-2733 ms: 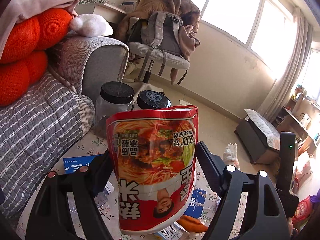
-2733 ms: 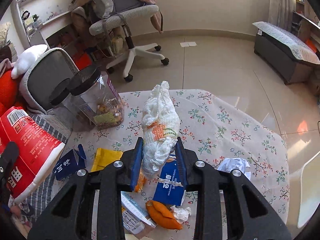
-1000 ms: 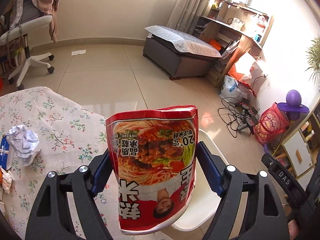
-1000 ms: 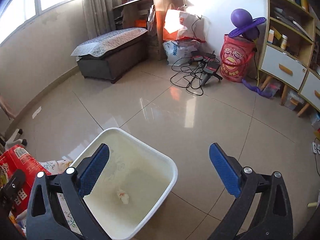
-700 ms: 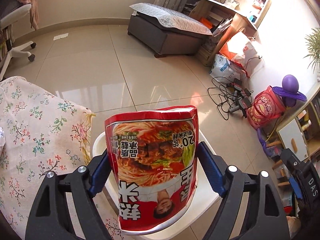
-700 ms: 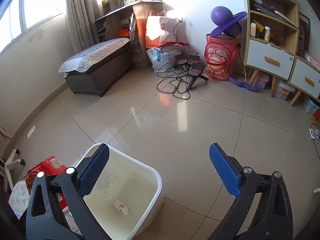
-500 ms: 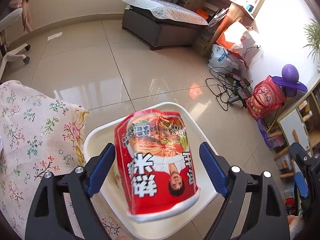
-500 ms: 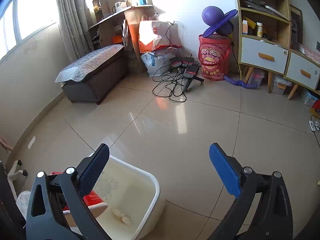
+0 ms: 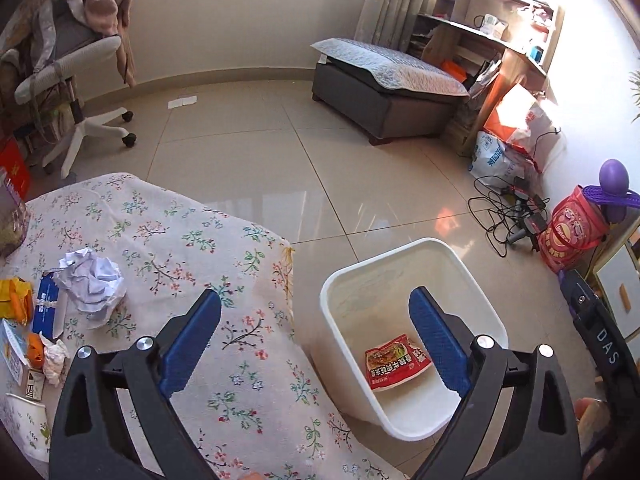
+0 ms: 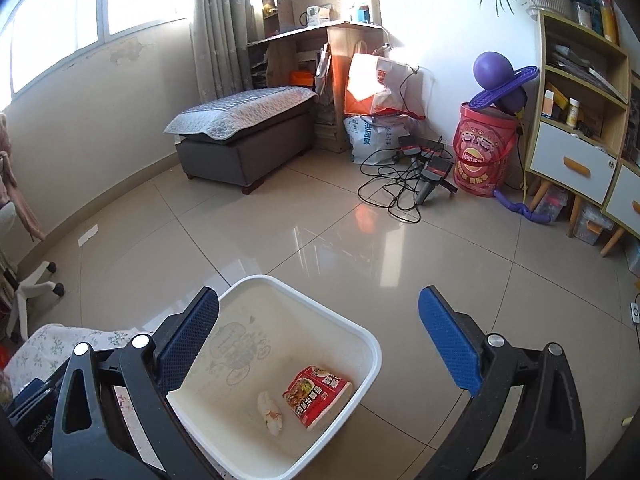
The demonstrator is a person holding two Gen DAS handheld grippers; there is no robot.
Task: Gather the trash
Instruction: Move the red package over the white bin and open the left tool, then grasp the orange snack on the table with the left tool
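A white plastic bin (image 9: 472,272) (image 10: 372,344) stands on the tiled floor beside the table. The red noodle packet (image 9: 396,362) (image 10: 318,396) lies flat on its bottom, next to a crumpled white wrapper (image 10: 270,412). My left gripper (image 9: 316,320) hovers over the table edge and the bin, its jaws still opening, nothing between them. My right gripper (image 10: 318,320) hangs open above the bin, empty. On the flowered tablecloth (image 9: 168,224) lie a crumpled white paper ball (image 9: 90,280), a blue carton (image 9: 46,312), orange peel (image 9: 34,354) and a paper cup (image 9: 26,426).
A grey ottoman (image 9: 384,84) (image 10: 244,132) stands by the wall. Cables (image 10: 404,184) and a red drum (image 10: 482,152) lie near a shelf unit (image 10: 580,112). A white office chair (image 9: 76,80) stands at the far left. Bare tiled floor lies between.
The noodle packet left my left gripper and fell into the bin, where it now lies flat. The left jaws spread wider, and that view swung back toward the table. The right gripper stayed open.
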